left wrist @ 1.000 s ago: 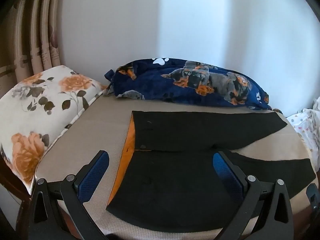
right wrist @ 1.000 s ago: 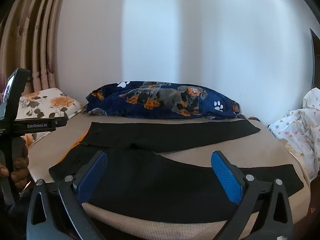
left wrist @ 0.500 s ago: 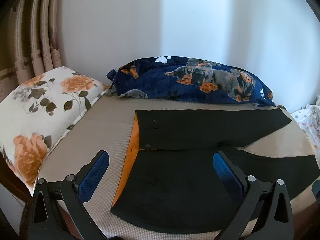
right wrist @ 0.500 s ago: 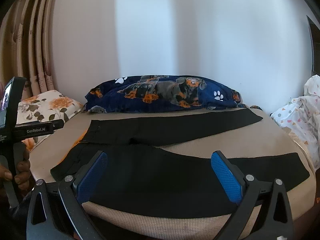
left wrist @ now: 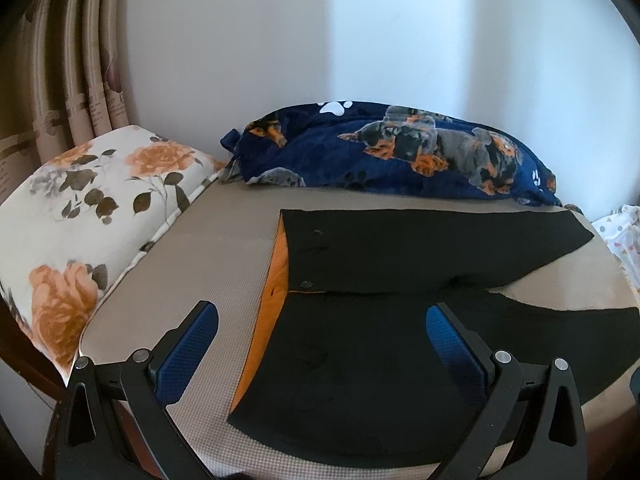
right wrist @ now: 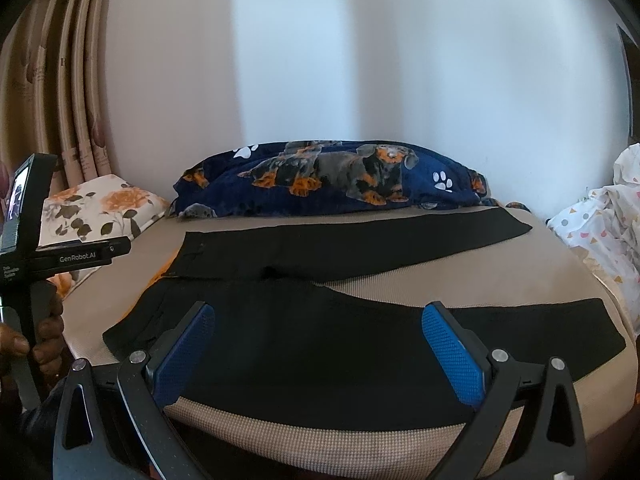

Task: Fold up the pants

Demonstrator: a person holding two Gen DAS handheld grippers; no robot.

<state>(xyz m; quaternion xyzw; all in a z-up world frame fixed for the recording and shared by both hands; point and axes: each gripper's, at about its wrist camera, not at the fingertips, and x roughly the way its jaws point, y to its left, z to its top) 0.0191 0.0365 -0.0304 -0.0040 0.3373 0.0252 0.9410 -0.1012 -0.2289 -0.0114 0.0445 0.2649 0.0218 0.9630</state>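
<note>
Left gripper (left wrist: 322, 342): fingers spread wide, holding nothing, poised above the waistband at 6 o'clock.
Right gripper (right wrist: 318, 344): likewise agape over the near leg.
Pants (left wrist: 400, 280): flat on the bed (left wrist: 200, 256), legs splayed toward 3 o'clock, ready for folding.

pants (left wrist: 400, 356): matt black cloth | mattress (left wrist: 208, 256): woven beige fabric | blanket (left wrist: 400, 156): plush fleece

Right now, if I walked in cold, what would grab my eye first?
Probably the black pants spread flat on the beige bed, legs splayed apart, orange lining showing at the waist. Behind them, against the wall, lies a navy dog-print blanket; a rose-patterned pillow sits at the left.
</note>
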